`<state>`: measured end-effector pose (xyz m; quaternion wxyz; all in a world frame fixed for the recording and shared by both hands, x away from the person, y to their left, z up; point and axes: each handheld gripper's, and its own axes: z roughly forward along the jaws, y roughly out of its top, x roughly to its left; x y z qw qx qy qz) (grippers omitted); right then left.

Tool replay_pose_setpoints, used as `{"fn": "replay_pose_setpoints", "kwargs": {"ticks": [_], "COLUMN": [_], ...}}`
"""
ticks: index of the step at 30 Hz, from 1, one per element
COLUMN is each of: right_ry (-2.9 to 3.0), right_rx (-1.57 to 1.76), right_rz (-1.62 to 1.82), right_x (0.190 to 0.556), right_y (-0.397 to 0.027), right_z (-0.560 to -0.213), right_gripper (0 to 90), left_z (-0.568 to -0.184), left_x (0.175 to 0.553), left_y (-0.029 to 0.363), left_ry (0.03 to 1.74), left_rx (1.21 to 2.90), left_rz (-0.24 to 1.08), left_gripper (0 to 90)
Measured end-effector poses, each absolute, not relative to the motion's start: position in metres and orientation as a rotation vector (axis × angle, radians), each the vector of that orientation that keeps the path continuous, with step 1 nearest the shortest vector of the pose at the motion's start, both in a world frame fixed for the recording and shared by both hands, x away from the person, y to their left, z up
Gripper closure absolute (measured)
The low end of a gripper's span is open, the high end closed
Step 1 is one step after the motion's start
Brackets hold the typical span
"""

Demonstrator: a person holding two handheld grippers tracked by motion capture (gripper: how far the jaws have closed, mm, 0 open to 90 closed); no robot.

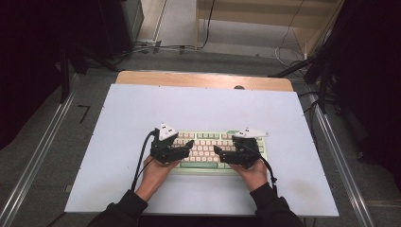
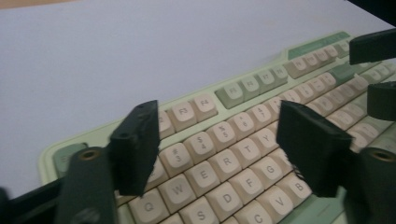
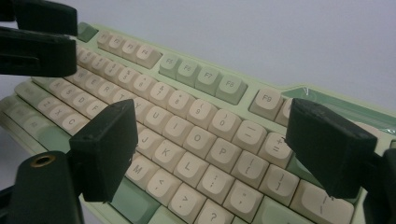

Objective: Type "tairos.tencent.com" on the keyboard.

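A grey floor with cables and dark stands surrounds the worktop, wooden under a white sheet. Near its front edge lies a green keyboard with cream keys. The left gripper and right gripper hover over it, jaws wide apart, holding nothing.

High view: above near edge of table, facing forward and down, far off, whole surface seen. Left gripper view: low, close over keyboard left half. Right gripper view: low, close over right half. All three share keyboard.
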<state>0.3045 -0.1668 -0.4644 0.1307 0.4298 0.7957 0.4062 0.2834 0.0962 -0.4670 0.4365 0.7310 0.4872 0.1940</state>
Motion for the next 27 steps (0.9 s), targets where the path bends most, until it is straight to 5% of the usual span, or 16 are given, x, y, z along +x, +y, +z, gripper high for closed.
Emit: {"fn": "replay_pose_setpoints", "kwargs": {"ticks": [7, 19, 27], "right_ry": [2.309, 2.299, 2.275], "right_rx": [1.246, 1.241, 1.204], "right_rz": [1.184, 1.199, 1.187], "right_x": [0.304, 0.304, 0.301], "right_y": [-0.166, -0.167, -0.166], "right_z": [-0.465, -0.461, -0.461], "right_gripper": [17.0, 17.6, 31.2], "left_z": [-0.468, -0.470, -0.477], "left_x": [0.278, 0.264, 0.261], "left_y": [0.113, 0.163, 0.164], "left_ry": [1.245, 1.327, 1.340], "left_rx": [1.777, 1.588, 1.587], "left_rz": [0.527, 0.567, 0.576], "left_gripper": [19.2, 19.4, 19.4]}}
